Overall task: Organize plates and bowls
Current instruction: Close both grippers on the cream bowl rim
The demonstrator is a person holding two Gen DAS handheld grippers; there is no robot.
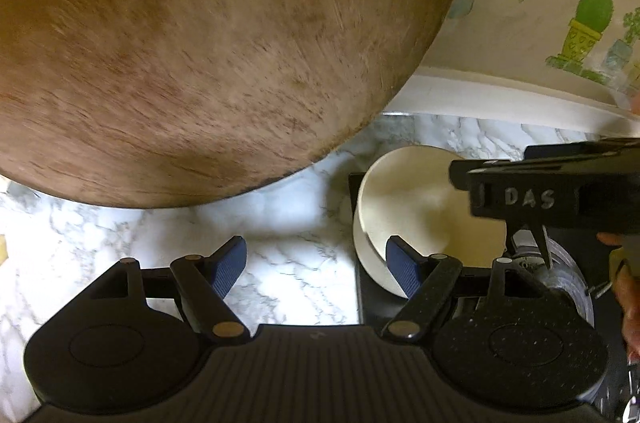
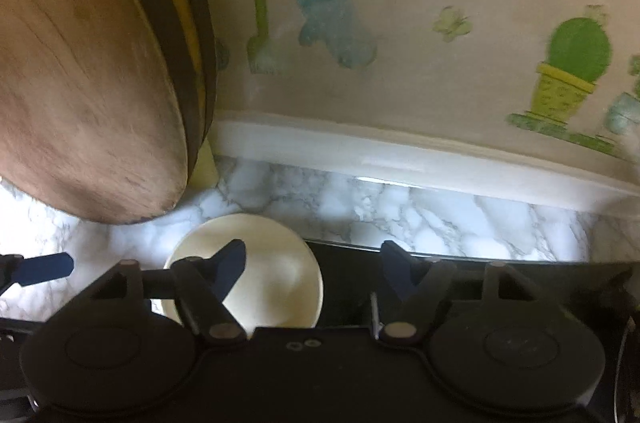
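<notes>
A large round wooden plate (image 1: pixel 208 39) stands on edge and fills the upper left of the left wrist view; it also shows at the left of the right wrist view (image 2: pixel 80 71), leaning with darker plates (image 2: pixel 188 35) behind it. A cream bowl (image 1: pixel 424 211) sits at the edge of a black surface (image 1: pixel 372 303); it shows in the right wrist view (image 2: pixel 272 279) too. My left gripper (image 1: pixel 316 263) is open and empty above the marble counter (image 1: pixel 292 263), its right finger over the bowl's rim. My right gripper (image 2: pixel 314 267) is open and empty, its left finger over the bowl.
The marble counter (image 2: pixel 440 219) runs to a white ledge (image 2: pixel 400 151) under a wall with cactus stickers (image 2: pixel 572 71). The right gripper's black body (image 1: pixel 560 191) crosses the right of the left wrist view. A clear glass object (image 1: pixel 568 279) stands at the right.
</notes>
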